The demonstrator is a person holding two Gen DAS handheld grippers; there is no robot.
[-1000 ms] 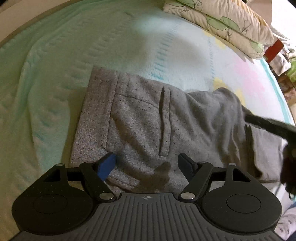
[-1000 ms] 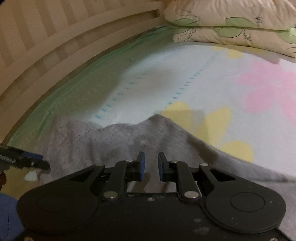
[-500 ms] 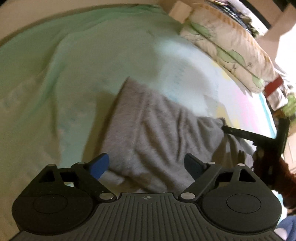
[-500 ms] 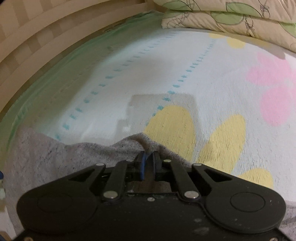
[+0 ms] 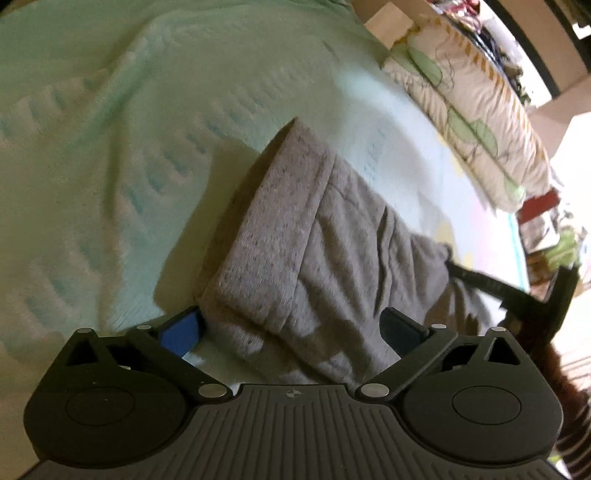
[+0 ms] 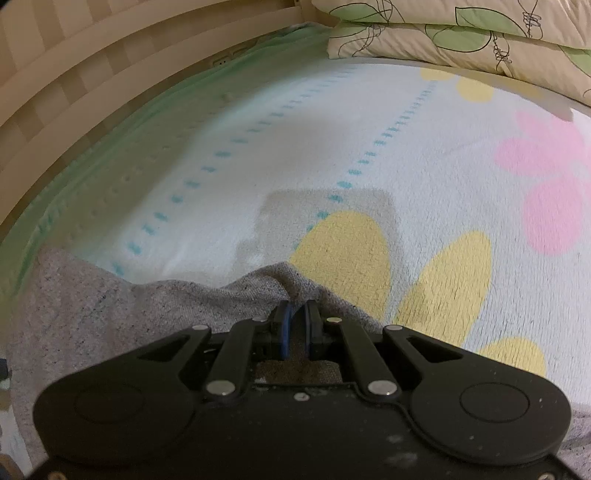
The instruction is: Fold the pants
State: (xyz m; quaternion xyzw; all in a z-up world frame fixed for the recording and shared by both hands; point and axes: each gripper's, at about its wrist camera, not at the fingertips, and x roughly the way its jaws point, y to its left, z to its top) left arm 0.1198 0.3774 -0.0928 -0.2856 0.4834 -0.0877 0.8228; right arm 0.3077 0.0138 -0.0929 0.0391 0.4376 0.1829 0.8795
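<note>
Grey speckled pants (image 5: 325, 251) lie on a bed, waistband end toward the upper left in the left wrist view. My left gripper (image 5: 291, 325) is open, its fingers spread on either side of the near corner of the waistband, fabric lying between them. My right gripper (image 6: 295, 317) is shut on a raised fold of the pants (image 6: 184, 302) at their far edge. In the left wrist view the right gripper (image 5: 454, 271) reaches in from the right and pinches that edge.
The bed has a mint and white blanket (image 5: 110, 147) with yellow and pink flowers (image 6: 543, 184). Stacked leaf-print pillows (image 6: 461, 33) lie at the head. A striped wall or headboard (image 6: 74, 66) runs along the far left side.
My right gripper closed on the fold of the pants. My left gripper moved in low toward the waistband corner, and the pants now look more bunched and wrinkled.
</note>
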